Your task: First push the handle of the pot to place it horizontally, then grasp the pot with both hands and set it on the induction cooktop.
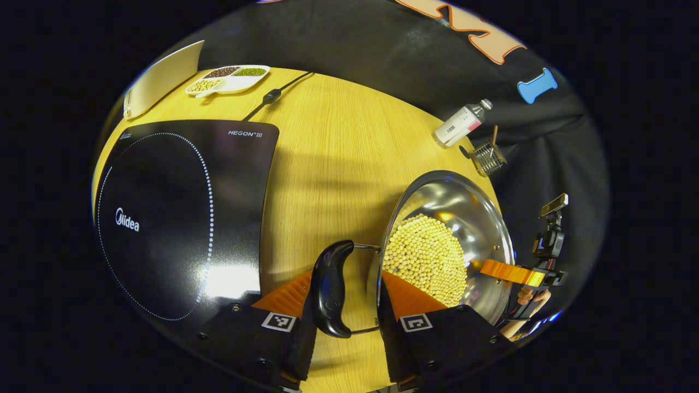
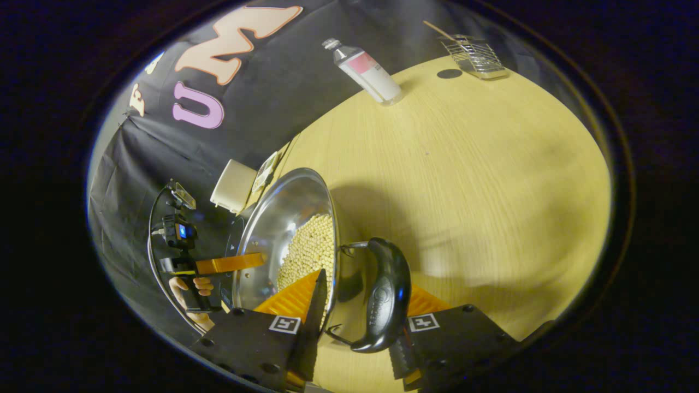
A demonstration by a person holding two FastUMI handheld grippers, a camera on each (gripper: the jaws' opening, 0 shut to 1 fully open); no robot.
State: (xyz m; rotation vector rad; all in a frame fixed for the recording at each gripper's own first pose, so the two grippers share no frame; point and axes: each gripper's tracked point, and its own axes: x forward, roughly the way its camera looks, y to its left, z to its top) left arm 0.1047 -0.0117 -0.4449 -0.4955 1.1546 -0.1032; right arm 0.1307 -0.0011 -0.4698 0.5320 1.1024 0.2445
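A steel pot [image 1: 458, 207] holding soybeans [image 1: 426, 256] stands on the wooden table, right of the black induction cooktop [image 1: 180, 207]. In the left gripper view my left gripper [image 1: 347, 275] is closed around the near black handle [image 1: 332, 289], with one finger outside the handle and the other inside the pot wall. My right gripper [image 1: 505, 273] reaches over the far rim. In the right gripper view my right gripper [image 2: 368, 284] clamps the other handle [image 2: 385, 297] and the wall of the pot [image 2: 284, 207] the same way. My left gripper [image 2: 235, 263] shows across the pot.
A plastic bottle [image 1: 461, 123] and a wire basket [image 1: 489, 158] lie at the table's far right edge. A divided dish of beans [image 1: 229, 78], a white board [image 1: 161, 82] and the cooktop's cable [image 1: 273, 97] sit behind the cooktop. Bare wood separates pot and cooktop.
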